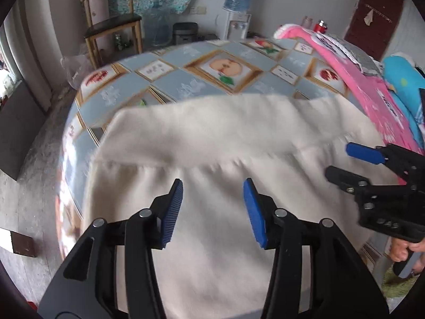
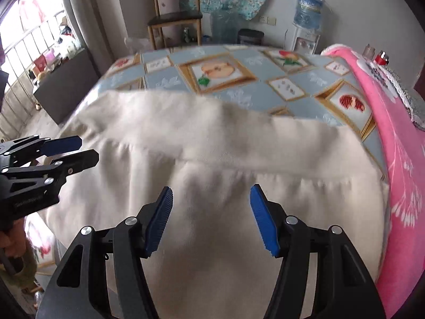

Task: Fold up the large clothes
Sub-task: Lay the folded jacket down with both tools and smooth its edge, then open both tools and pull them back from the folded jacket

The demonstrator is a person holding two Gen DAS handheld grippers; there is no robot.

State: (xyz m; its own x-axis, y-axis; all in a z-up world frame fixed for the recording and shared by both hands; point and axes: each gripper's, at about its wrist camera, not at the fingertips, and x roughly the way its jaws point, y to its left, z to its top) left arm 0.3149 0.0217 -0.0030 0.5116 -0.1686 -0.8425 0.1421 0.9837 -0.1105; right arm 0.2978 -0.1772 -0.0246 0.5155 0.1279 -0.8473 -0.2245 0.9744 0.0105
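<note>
A large cream garment [image 1: 212,138] lies spread over the near half of the table, with a folded band running across it. In the left wrist view my left gripper [image 1: 213,182] hovers over the cloth, open, nothing pinched between its blue pads. My right gripper [image 1: 340,160] enters that view from the right, a hand behind it. The right wrist view shows the same garment [image 2: 212,138] under my right gripper [image 2: 211,187], which also stands open and holds nothing. My left gripper [image 2: 87,148] shows at the left edge there, over the garment's left side.
The table [image 1: 186,85] wears a blue cloth printed with framed fruit pictures. A pink cloth [image 2: 393,133] lies along its right side. Behind the table stand a wooden chair [image 2: 175,18] and a water dispenser [image 2: 305,26]. The floor drops away at the left.
</note>
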